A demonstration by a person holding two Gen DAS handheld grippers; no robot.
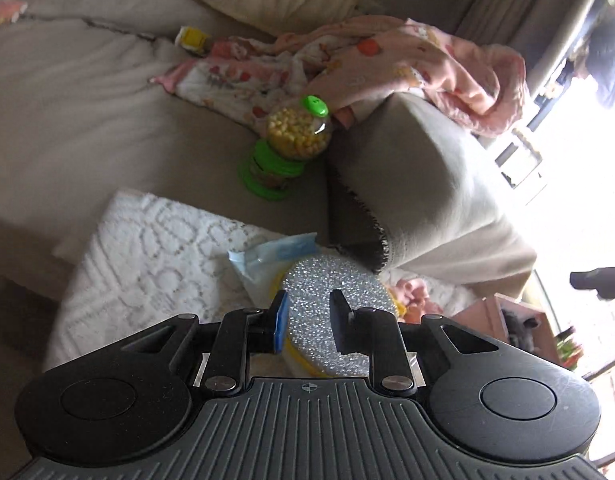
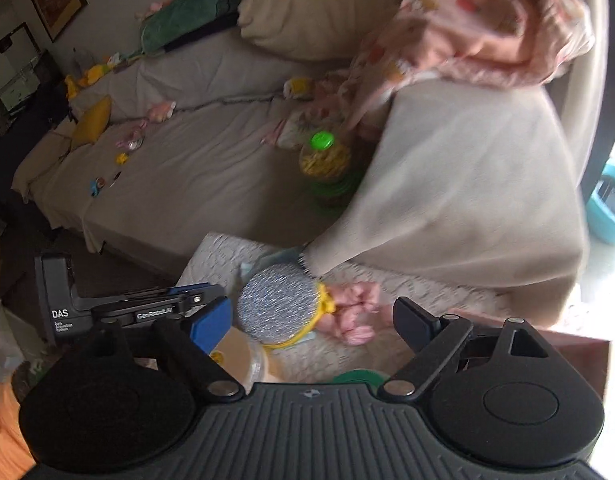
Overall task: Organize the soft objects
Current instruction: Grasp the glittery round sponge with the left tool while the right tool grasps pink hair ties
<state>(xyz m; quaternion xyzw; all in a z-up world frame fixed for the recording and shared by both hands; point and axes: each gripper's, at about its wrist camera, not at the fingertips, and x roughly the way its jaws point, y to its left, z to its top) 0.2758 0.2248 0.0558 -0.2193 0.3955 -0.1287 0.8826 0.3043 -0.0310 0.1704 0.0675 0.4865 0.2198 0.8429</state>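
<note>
In the left wrist view, a white mat [image 1: 147, 248] lies at lower left. The left gripper [image 1: 309, 312] has its fingers narrow, over a sparkly round sponge [image 1: 327, 292], not squeezing it. A green-capped jar [image 1: 297, 130] holding yellow bits stands mid-frame. A pink blanket [image 1: 407, 60] drapes upper right. The right gripper [image 2: 311, 318] has wide fingers holding nothing.

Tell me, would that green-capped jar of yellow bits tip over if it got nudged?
Probably. The jar already leans against the sofa arm on soft cushion. Its round body might roll once down. It looks rigid, unlike the pink blanket behind it.
</note>
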